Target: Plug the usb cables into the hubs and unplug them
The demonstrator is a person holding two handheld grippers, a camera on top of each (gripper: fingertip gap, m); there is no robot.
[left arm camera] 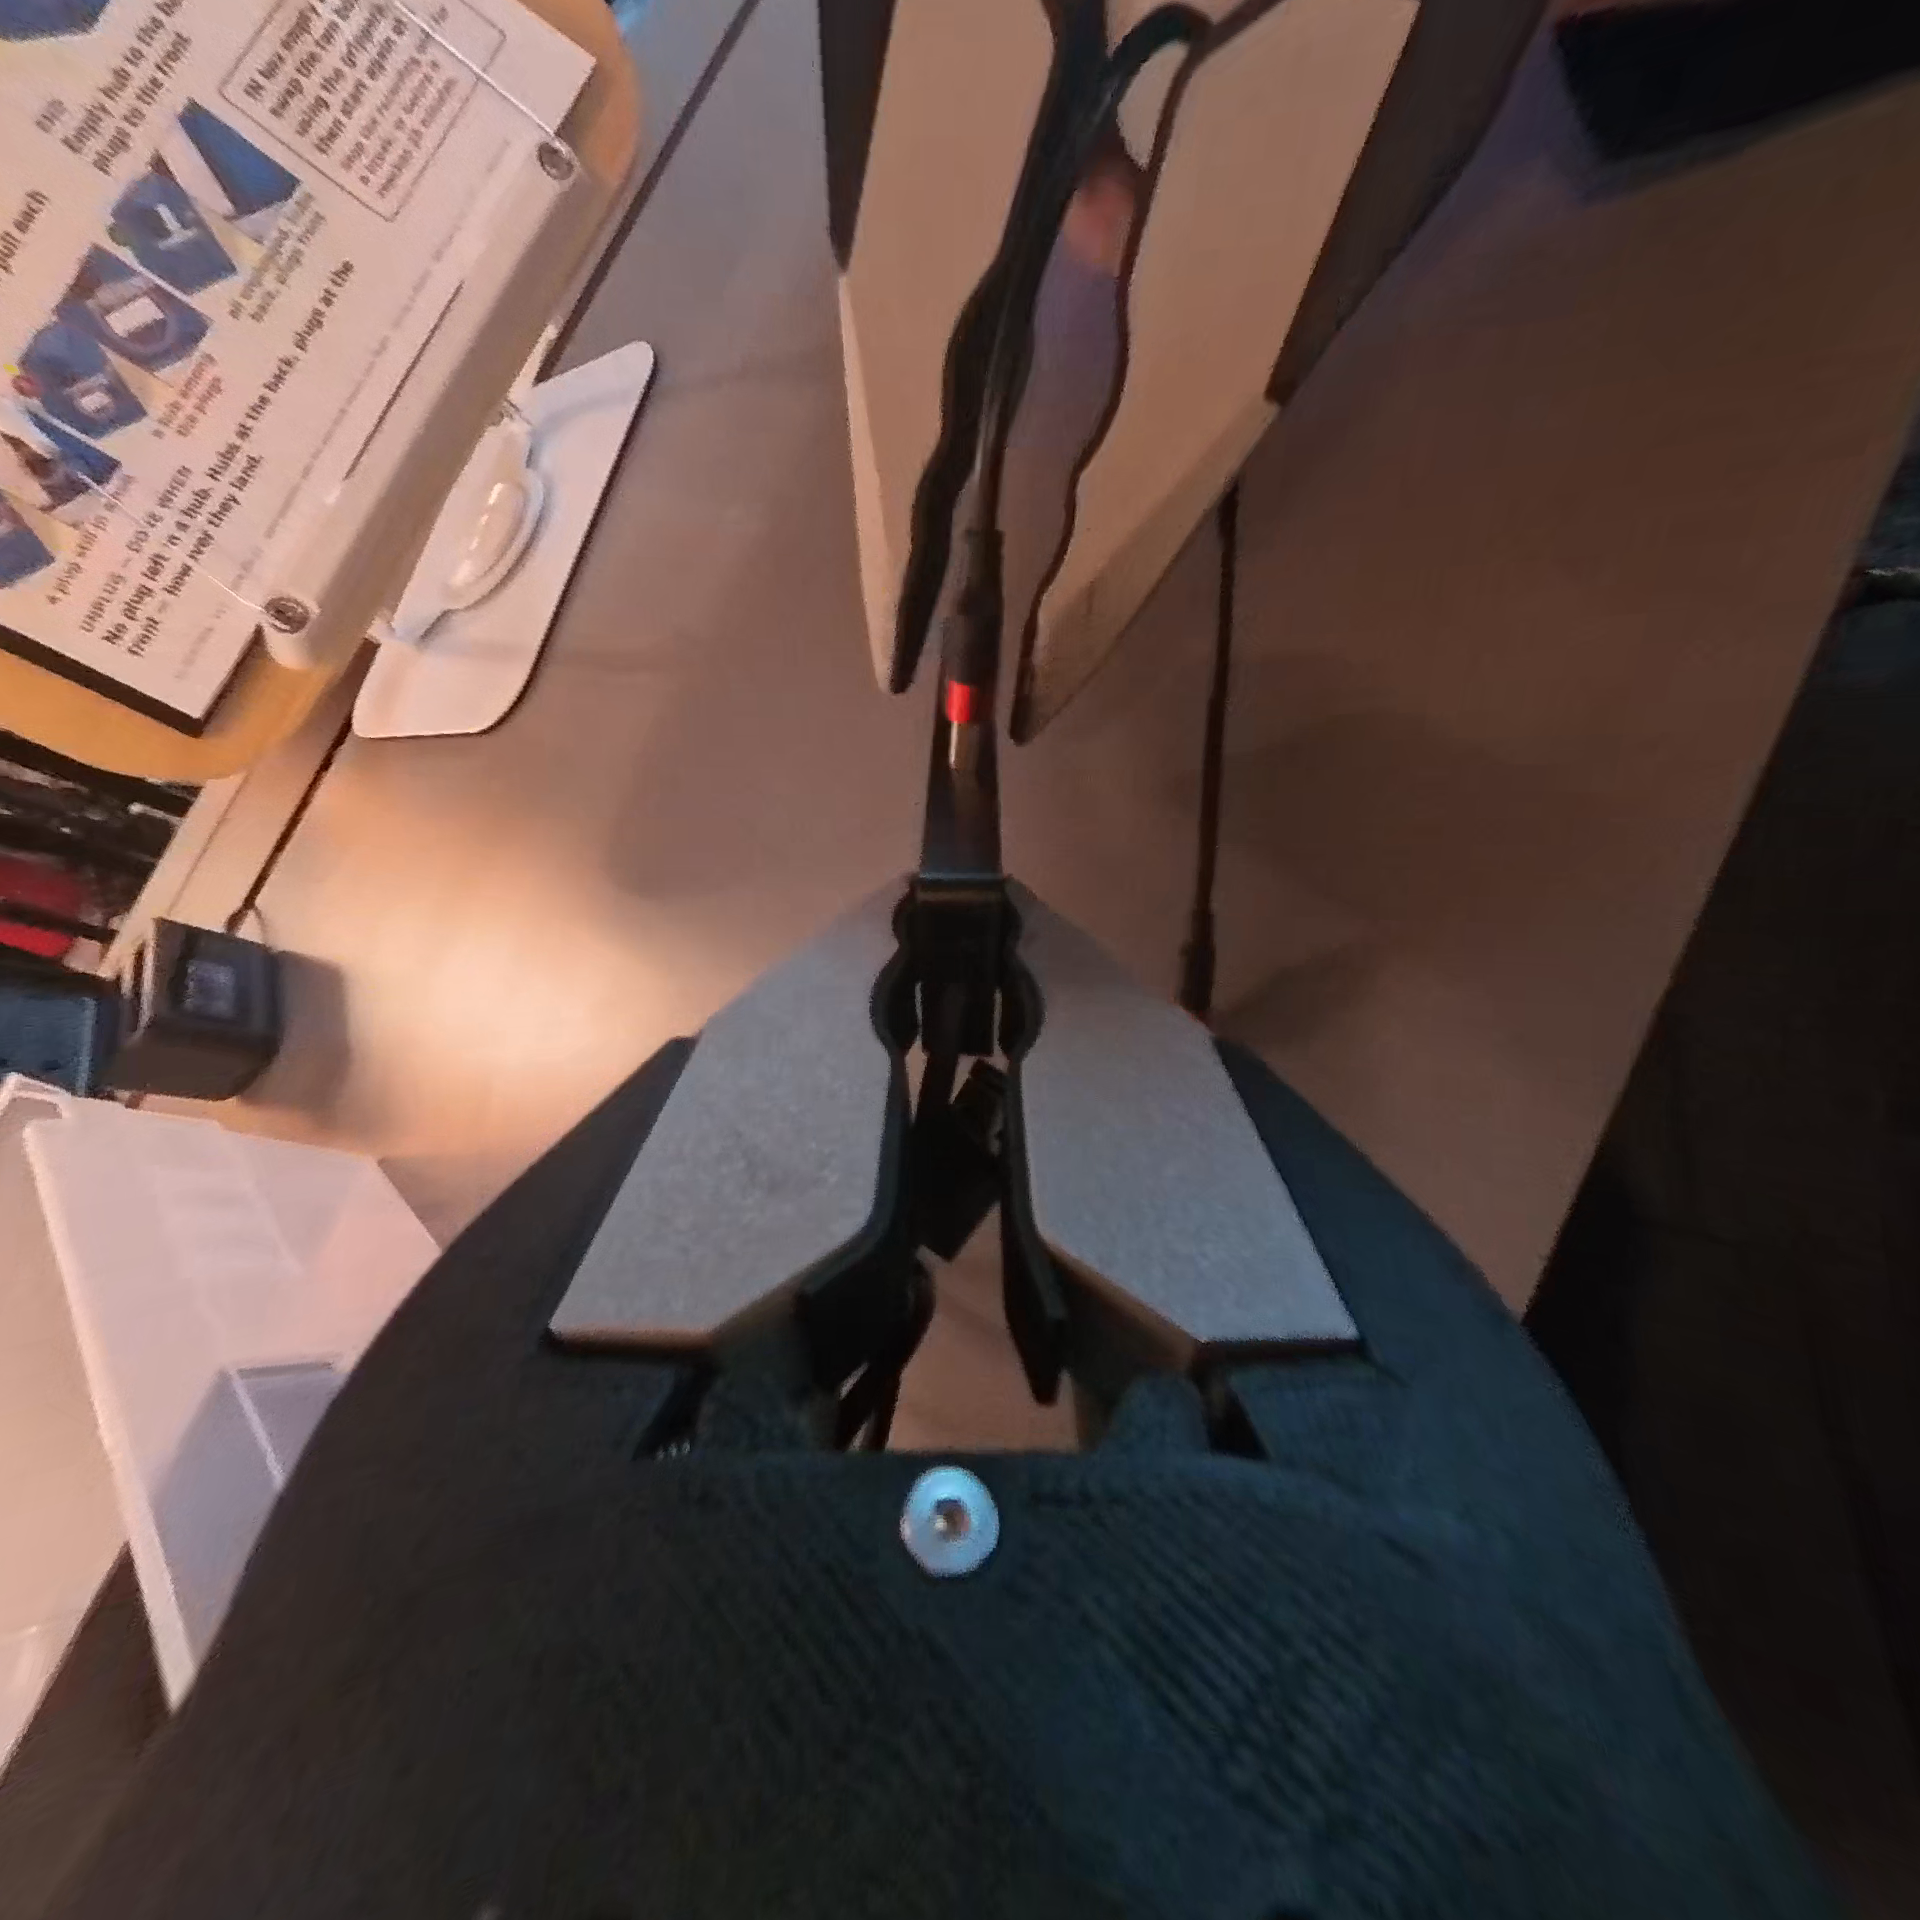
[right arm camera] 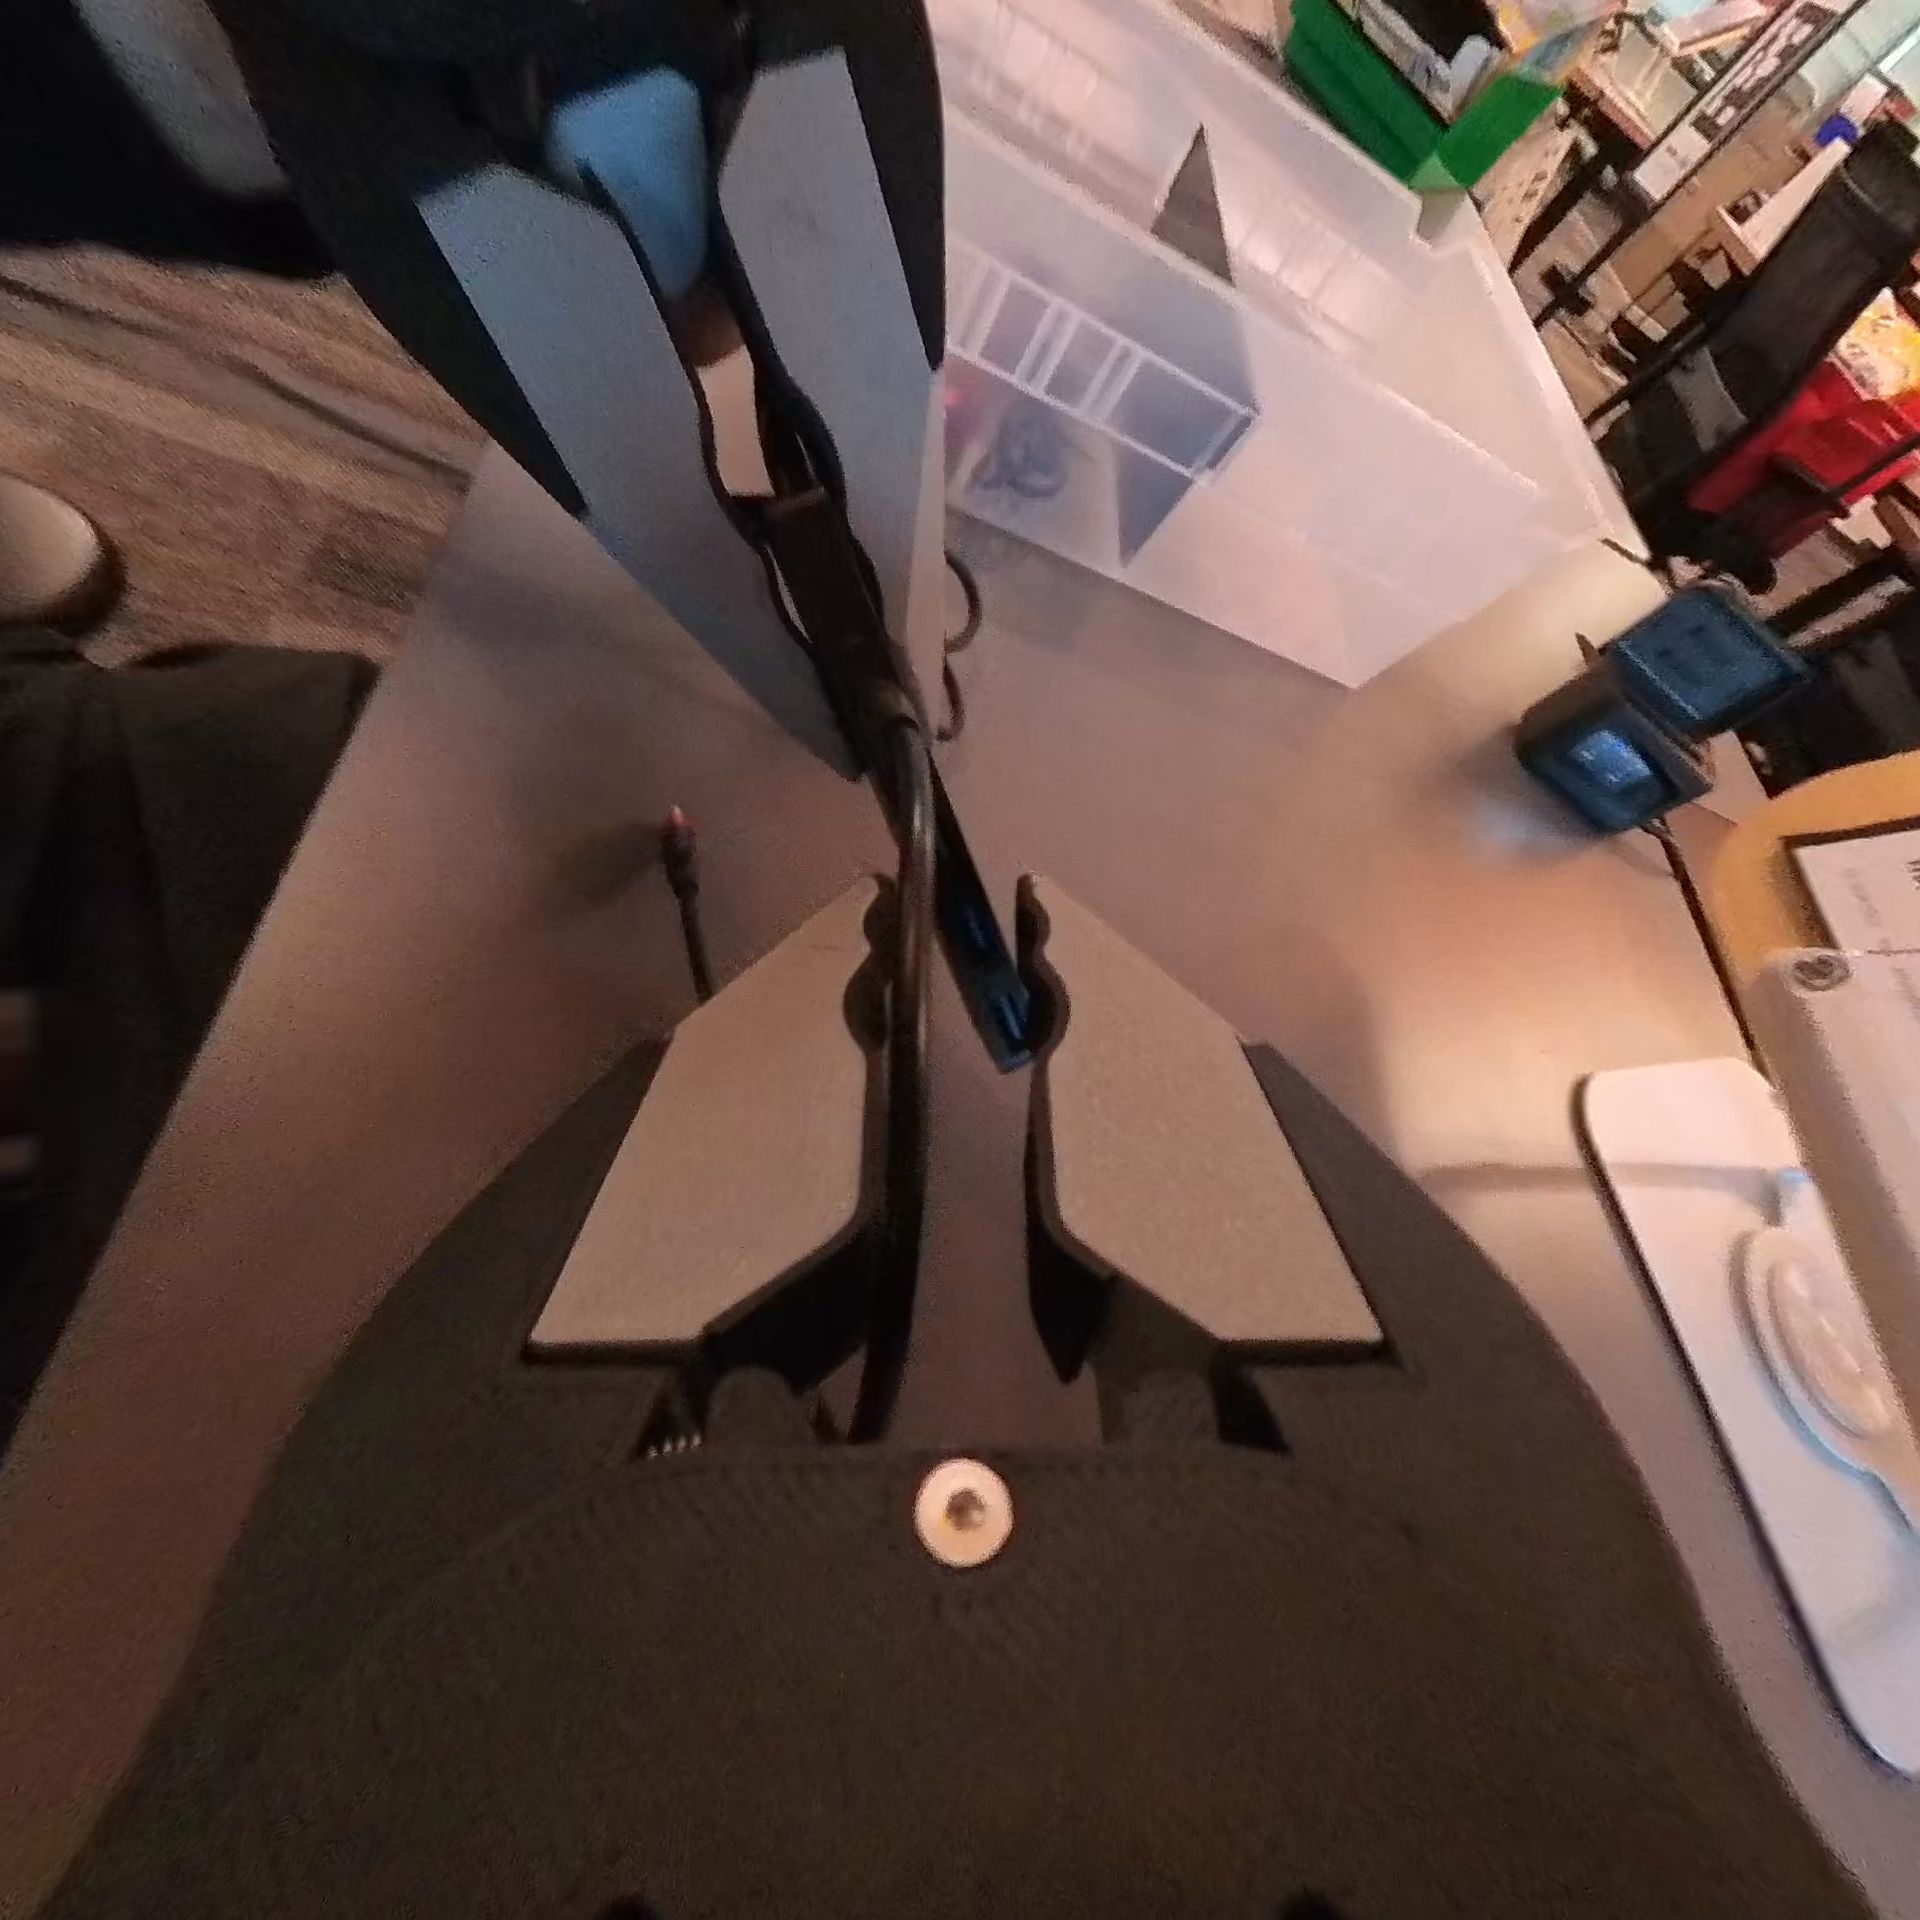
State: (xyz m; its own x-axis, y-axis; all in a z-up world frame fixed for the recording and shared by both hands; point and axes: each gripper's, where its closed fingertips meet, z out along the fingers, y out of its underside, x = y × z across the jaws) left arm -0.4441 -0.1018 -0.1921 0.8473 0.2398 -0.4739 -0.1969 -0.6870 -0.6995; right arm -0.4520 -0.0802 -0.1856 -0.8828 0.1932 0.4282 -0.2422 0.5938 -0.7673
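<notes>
My left gripper [left arm camera: 958,894] is shut on a slim black USB hub [left arm camera: 961,831], which sticks forward from its fingertips. In the right wrist view the left gripper [right arm camera: 873,748] comes in from the top, holding the hub [right arm camera: 982,935], whose blue ports show. My right gripper [right arm camera: 951,894] faces it with jaws a little apart. The hub's free end and a black cable [right arm camera: 912,1039] lie in the gap. In the left wrist view the right gripper [left arm camera: 961,696] has a red-banded plug [left arm camera: 961,712] between its fingertips, lying against the hub, metal tip showing. The frames are blurred.
A loose black cable with a plug [left arm camera: 1205,831] [right arm camera: 681,873] lies on the table. A clear plastic bin [right arm camera: 1299,416], a small black device [right arm camera: 1662,707], a white pad [right arm camera: 1714,1247] and an instruction sheet on a stand [left arm camera: 260,312] are nearby. The table edge [left arm camera: 1558,1195] is close. Less than 4 cm separates the two grippers' tips.
</notes>
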